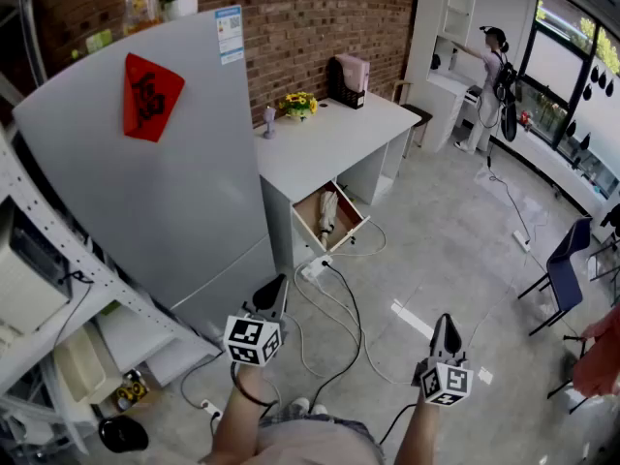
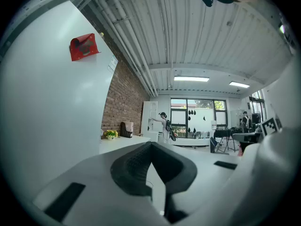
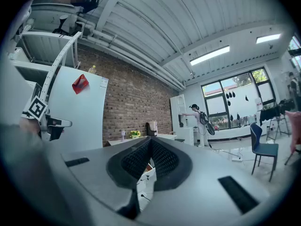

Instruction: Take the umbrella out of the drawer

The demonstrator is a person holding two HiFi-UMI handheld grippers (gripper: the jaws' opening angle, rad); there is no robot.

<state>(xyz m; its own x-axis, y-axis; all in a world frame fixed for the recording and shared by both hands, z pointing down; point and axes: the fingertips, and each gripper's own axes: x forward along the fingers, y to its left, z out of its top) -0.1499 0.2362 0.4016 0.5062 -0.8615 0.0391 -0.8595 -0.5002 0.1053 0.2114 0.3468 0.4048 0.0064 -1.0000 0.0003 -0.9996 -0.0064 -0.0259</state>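
The left gripper [image 1: 282,281] and the right gripper [image 1: 446,320] are held level above the floor, each with jaws pressed together on nothing. The umbrella [image 1: 327,213] is seen lying in the open drawer [image 1: 355,223] under the white desk [image 1: 329,139], well apart from both.

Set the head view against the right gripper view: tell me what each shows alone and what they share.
Head view only: the umbrella lying in the open drawer. Right gripper view only: the ceiling lights. Both: the white fridge, the flowers on the desk, the blue chair.
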